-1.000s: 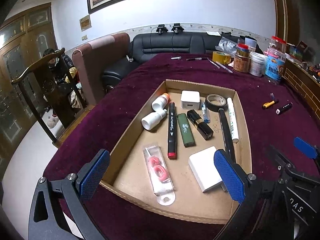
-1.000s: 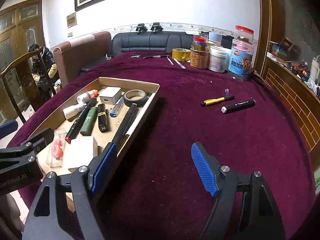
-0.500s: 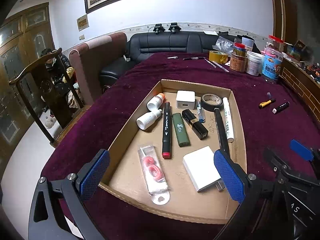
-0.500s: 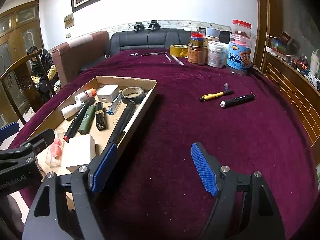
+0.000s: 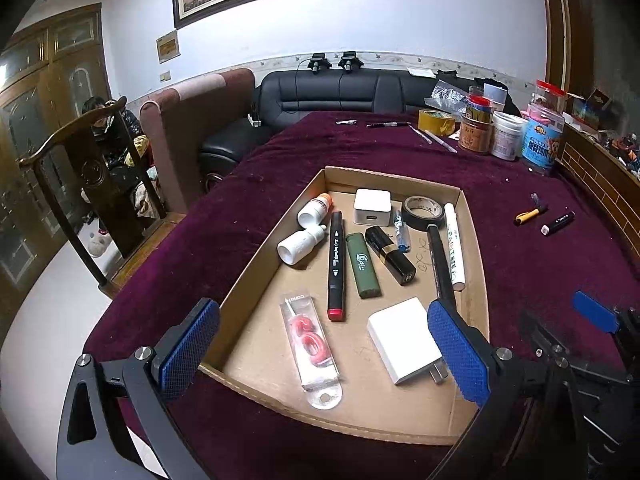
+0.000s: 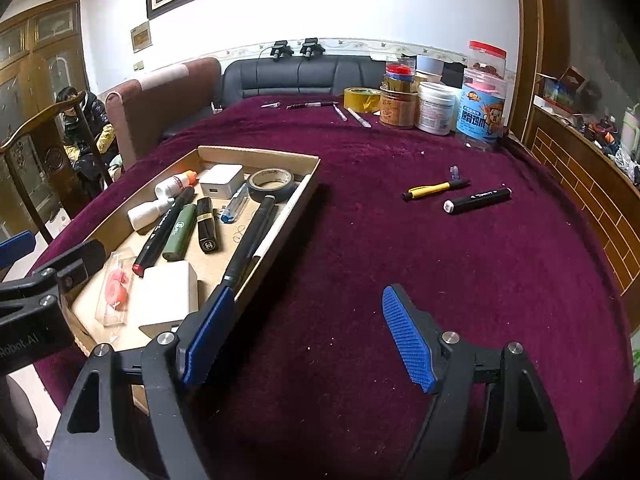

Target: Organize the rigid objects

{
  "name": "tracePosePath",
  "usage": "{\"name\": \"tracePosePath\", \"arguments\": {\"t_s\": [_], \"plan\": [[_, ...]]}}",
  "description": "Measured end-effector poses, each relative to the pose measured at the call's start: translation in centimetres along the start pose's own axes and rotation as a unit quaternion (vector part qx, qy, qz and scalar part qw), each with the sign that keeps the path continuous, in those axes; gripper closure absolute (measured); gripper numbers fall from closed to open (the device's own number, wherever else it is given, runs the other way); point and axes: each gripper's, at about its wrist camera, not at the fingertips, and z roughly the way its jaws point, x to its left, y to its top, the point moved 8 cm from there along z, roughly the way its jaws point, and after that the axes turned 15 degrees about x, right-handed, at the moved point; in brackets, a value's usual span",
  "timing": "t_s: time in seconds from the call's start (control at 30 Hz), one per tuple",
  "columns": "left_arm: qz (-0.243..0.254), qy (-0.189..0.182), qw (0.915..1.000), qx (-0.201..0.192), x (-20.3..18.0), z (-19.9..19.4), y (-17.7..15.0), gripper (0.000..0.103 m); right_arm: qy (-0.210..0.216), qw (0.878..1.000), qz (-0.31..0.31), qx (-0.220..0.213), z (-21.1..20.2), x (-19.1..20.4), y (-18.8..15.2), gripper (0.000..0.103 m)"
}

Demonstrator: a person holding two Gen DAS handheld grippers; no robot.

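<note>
Two pens left out on the worktop, both hand-held grippers wide open and empty.

We judge the yellow-and-black pen [image 6: 436, 189] and black marker with white cap [image 6: 477, 200], lying near the worktop's right edge outside the shallow cardboard tray [image 6: 308, 196], light, stiff and slick; take each mid-barrel. Left hand-held gripper [image 5: 320, 350] hangs over the tray, right hand-held gripper [image 6: 308, 332] beside it, touching nothing.

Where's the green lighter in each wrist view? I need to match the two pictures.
Left wrist: the green lighter lies mid-box, between the red-tipped marker and the black lipstick.
Right wrist: the lighter is left of centre, between the same two neighbours.
Shared landmark: the black tape roll at the cardboard box's far end.
</note>
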Motion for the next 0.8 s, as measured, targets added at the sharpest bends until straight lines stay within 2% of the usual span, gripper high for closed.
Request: {"name": "tracePosePath", "arguments": {"t_s": [0.2,0.3,0.43,0.5,0.6,0.67,0.7,0.73,0.8], "plan": [[0.001,0.003,1.0000,0.000,0.0,0.1,0.2,0.001,0.000,1.000,0.006,-0.003,-0.1,-0.4,0.0,0.026],[0.008,-0.011,0.9999,0.006,-0.4,0.0,0.3,0.001,-0.004,1.000,0.020,-0.011,-0.5,-1.9,0.3,0.026],[0.013,-0.078,0.9962,0.035,-1.5,0.1,0.9,0.001,-0.017,0.998,0.051,-0.012,-0.7,-5.9,0.6,0.026],[0.011,-0.108,0.9935,0.034,-1.9,-0.4,1.5,0.001,-0.033,0.996,0.077,-0.006,-0.7,-9.4,0.6,0.026],[0.005,-0.128,0.9917,-0.006,-2.3,-2.4,3.0,0.001,-0.055,0.992,0.112,0.002,-0.6,-14.2,0.9,0.026],[-0.004,-0.168,0.9850,-0.039,-2.6,-4.1,4.0,0.001,-0.068,0.988,0.137,0.009,-0.5,-17.6,1.5,0.026],[-0.006,-0.201,0.9785,-0.045,-3.0,-4.5,4.2,0.001,-0.070,0.986,0.148,0.015,-0.2,-18.8,1.8,0.026],[-0.005,-0.237,0.9711,-0.030,-3.7,-4.4,4.3,0.001,-0.068,0.984,0.160,0.025,0.2,-20.2,2.4,0.026],[0.010,-0.240,0.9706,0.012,-5.0,-3.0,4.0,0.001,-0.060,0.982,0.176,0.036,1.1,-21.9,3.3,0.026]]}}
